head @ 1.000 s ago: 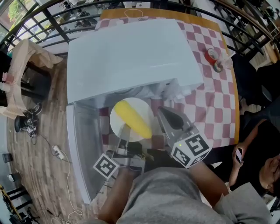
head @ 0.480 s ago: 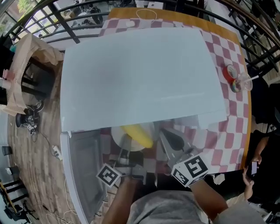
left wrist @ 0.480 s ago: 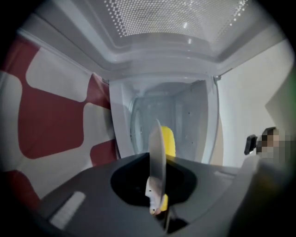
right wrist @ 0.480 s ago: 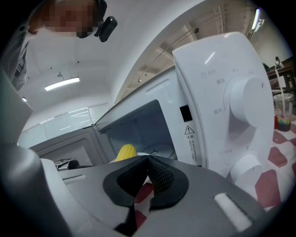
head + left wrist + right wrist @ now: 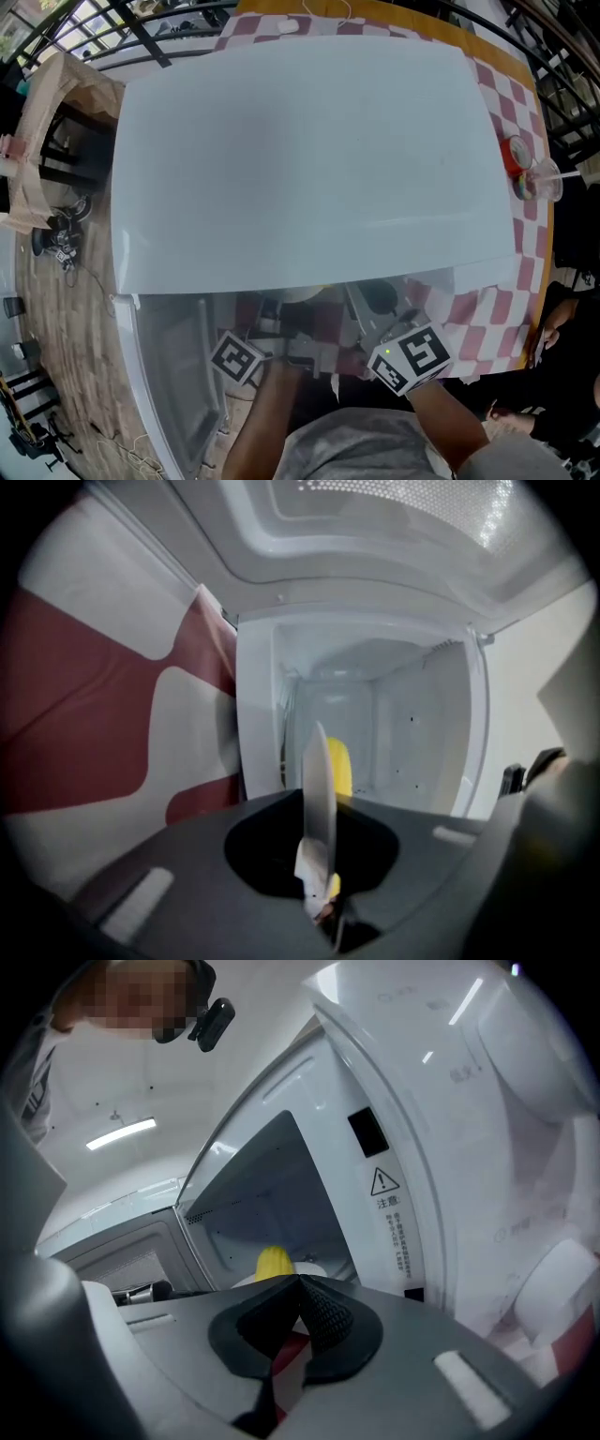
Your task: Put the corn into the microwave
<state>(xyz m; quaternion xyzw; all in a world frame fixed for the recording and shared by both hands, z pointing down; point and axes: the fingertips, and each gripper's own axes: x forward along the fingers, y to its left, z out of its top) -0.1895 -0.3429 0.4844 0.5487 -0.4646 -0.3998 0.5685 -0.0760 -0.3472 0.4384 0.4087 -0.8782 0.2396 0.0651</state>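
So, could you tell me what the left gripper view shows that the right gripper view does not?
Only the left gripper view: the white plate seen edge-on, clamped in the left hand-held gripper. Only the right gripper view: the triangle warning label on the microwave front, and the right hand-held gripper, shut with nothing in it. Both: the yellow corn and the microwave's open cavity.
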